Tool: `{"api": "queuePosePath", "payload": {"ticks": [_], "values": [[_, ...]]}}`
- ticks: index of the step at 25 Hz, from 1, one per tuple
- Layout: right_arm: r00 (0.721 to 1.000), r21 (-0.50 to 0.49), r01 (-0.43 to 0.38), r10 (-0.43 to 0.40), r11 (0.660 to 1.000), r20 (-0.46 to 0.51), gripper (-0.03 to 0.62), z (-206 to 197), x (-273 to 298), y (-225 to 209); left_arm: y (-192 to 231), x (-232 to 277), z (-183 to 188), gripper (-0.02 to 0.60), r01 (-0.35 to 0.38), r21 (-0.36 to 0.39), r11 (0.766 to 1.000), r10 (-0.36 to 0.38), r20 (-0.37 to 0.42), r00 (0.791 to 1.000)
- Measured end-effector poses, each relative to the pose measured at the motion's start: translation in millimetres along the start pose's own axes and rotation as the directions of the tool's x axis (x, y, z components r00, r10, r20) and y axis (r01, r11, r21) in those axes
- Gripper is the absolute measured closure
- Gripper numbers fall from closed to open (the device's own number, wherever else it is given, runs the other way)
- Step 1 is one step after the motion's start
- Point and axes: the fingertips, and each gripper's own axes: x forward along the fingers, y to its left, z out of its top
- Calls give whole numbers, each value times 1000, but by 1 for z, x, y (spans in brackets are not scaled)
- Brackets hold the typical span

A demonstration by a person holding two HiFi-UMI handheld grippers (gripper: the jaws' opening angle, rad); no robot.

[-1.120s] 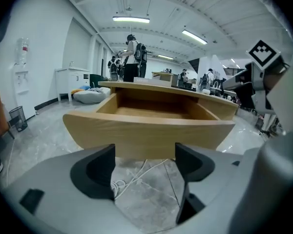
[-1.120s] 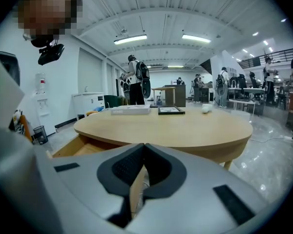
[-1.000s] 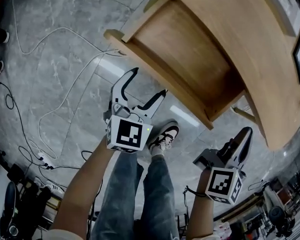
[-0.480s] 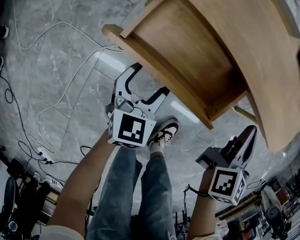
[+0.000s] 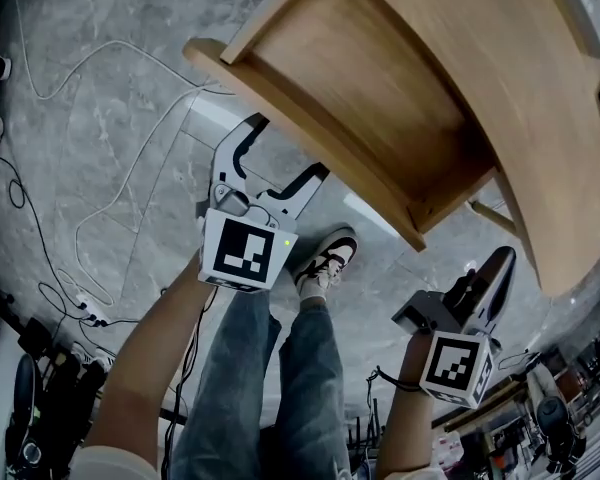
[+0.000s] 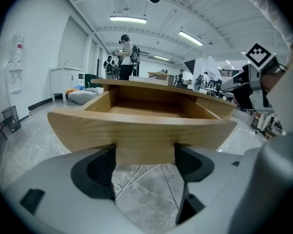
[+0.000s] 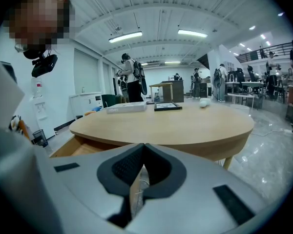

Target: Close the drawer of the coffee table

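Out on the left, the left claw (image 5: 288, 150) is released, jaws spread wide, tips right up at the front panel of the drawer (image 5: 365, 83); whether they touch it, I can't tell. Below it, a sneaker (image 5: 325, 258) is planted on the grey floor (image 5: 90, 108). The drawer stands pulled well out from under the bench (image 5: 510, 88). Over on the right, the right claw (image 5: 498, 264) is clenched on nothing, hanging just off the bench's rounded edge.

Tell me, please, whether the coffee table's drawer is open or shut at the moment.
Open: the drawer is pulled well out from under the coffee table, and its bare wooden inside shows from above.
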Motion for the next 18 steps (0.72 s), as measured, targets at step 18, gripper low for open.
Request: {"api": "queuePosePath", "payload": {"ticks": [18], "values": [[1000,32,18,-17,999,-25,592,1,-1,-9,-1,-5,33,217,11,12,1000,-11,4,1000]]}}
